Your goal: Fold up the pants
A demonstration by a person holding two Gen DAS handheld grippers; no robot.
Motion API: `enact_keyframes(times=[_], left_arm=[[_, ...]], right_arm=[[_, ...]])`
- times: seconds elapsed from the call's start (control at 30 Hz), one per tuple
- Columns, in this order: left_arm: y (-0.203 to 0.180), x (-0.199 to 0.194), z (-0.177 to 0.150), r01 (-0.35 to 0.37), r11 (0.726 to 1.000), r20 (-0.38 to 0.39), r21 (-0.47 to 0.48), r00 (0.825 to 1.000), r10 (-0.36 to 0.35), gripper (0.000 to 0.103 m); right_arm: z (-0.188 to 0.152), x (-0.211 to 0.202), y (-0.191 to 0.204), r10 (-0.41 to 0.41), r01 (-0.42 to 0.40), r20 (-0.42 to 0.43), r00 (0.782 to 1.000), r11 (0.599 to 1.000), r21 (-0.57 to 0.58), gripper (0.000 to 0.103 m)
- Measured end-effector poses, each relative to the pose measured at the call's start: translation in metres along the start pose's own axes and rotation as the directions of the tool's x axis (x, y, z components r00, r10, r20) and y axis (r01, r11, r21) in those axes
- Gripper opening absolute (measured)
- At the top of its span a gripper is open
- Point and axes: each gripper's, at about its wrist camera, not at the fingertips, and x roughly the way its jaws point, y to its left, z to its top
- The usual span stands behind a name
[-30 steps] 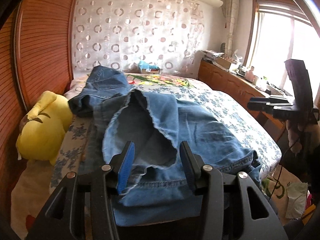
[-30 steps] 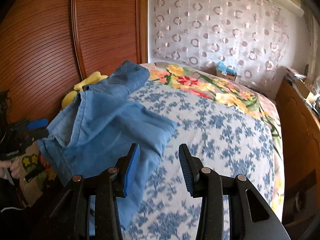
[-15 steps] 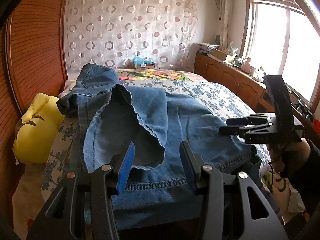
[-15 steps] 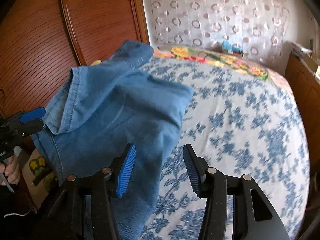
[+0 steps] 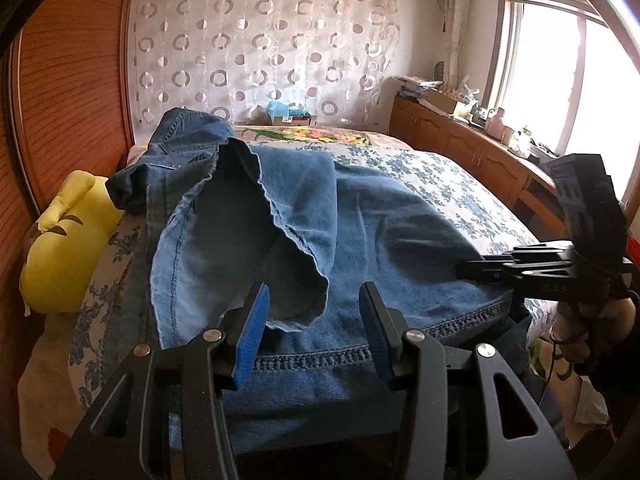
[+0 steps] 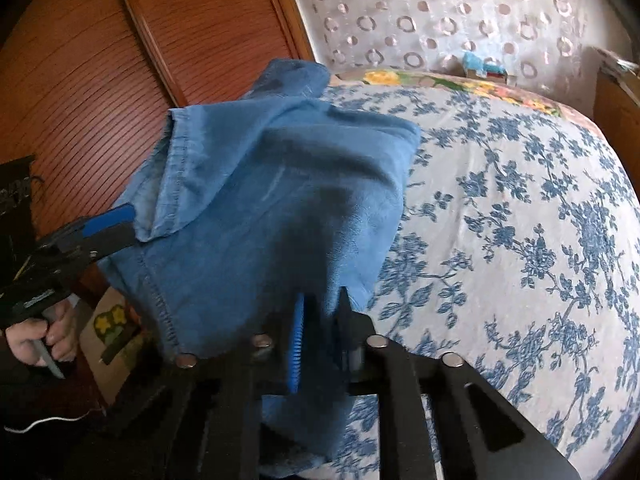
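While the jeans (image 5: 360, 248) are lying rumpled along the near left part of the bed (image 6: 520, 220), one leg folded back with its hem gaping open, the right tool (image 6: 320, 332) is closing on the denim edge nearest the person, and cloth is already sitting between its blue pads. The left tool (image 5: 312, 320) is hovering just above the hem and the stitched seam with its jaws standing partly apart, gripping nothing.

The main risk, as I judge it, is that the right tool is catching only one layer of the doubled cloth; a pull would then be dragging the layers apart rather than carrying the fold over. Its grip also looks close to the edge, so the heavy denim could be slipping out once lifted. The jeans are hanging partly off the near edge of the bed, so a lost grip might be sending them toward the floor. The loose hem could be bunching under the left tool.

As for containers, a small box (image 5: 290, 119) is sitting at the far end of the bed with something pale blue on top; its contents are too small to tell.
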Motion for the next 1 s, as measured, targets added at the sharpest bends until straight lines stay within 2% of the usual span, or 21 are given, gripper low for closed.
enact_keyframes(times=[0.17,0.33,0.37,0.5,0.63,0.77,0.97,1.0], left_arm=[[-0.001,0.004,-0.004,-0.001,1.0,-0.013,-0.004,1.0,0.001,0.048],[-0.001,0.006,-0.004,0.0,1.0,-0.015,-0.003,1.0,0.0,0.048],[-0.001,0.006,-0.005,0.0,1.0,-0.016,-0.003,1.0,0.0,0.048],[-0.001,0.007,-0.005,-0.001,1.0,-0.015,-0.005,1.0,0.001,0.048],[0.001,0.007,-0.005,-0.001,1.0,-0.014,-0.007,1.0,0.001,0.048],[0.001,0.007,-0.005,-0.001,1.0,-0.014,-0.006,1.0,0.001,0.048],[0.003,0.006,-0.005,-0.005,1.0,-0.012,-0.006,1.0,0.005,0.048],[0.003,0.006,-0.004,-0.006,1.0,-0.012,-0.007,1.0,0.005,0.048]], right_arm=[[-0.006,-0.014,0.006,-0.006,0.006,0.02,1.0,1.0,-0.015,0.008],[-0.005,-0.01,-0.001,-0.02,0.02,0.013,1.0,1.0,-0.005,0.008],[-0.003,-0.008,-0.002,-0.021,0.021,0.014,1.0,1.0,0.006,0.01],[0.007,0.007,-0.012,-0.05,0.049,0.016,0.999,0.998,0.033,0.031],[0.017,0.036,-0.024,-0.028,0.029,-0.008,1.0,0.995,0.091,0.039],[0.024,0.057,-0.029,0.009,-0.007,-0.016,1.0,0.992,0.127,0.04],[0.03,0.073,-0.023,0.013,-0.012,-0.013,1.0,0.996,0.086,0.04],[0.031,0.073,-0.02,0.016,-0.016,-0.01,1.0,0.997,0.075,0.028]])
